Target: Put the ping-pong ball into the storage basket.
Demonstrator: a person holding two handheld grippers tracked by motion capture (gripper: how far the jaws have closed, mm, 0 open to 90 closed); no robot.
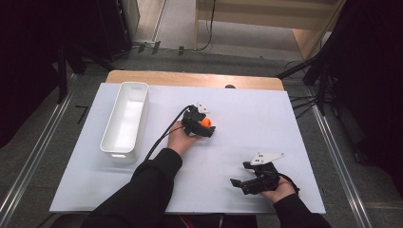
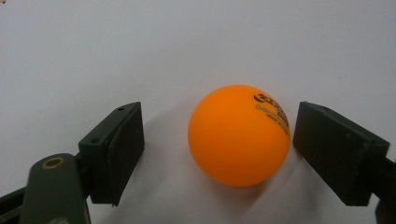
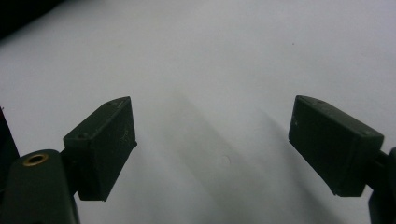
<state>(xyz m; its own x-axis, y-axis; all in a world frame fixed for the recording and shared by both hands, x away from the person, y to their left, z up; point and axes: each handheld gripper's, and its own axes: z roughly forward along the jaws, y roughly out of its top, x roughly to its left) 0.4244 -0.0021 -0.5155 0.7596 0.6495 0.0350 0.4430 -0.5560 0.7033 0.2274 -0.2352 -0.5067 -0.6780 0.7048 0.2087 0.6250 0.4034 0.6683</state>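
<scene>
An orange ping-pong ball (image 1: 206,121) with dark print rests on the white table sheet (image 1: 252,118) near its middle. My left gripper (image 1: 207,125) lies low around it, jaws on either side. In the left gripper view the ball (image 2: 239,135) sits off-centre: the right pad (image 2: 327,149) is at the ball's edge, while the left pad (image 2: 126,144) stands well apart from it. My right gripper (image 1: 239,173) rests near the front right of the sheet, open, with bare sheet between its jaws (image 3: 212,121).
A long white bin (image 1: 116,153) stands at the left of the sheet, lengthwise front to back, with nothing visible inside. A wooden table edge (image 1: 190,78) runs along the far side. Dark stands and cables flank the table on the floor.
</scene>
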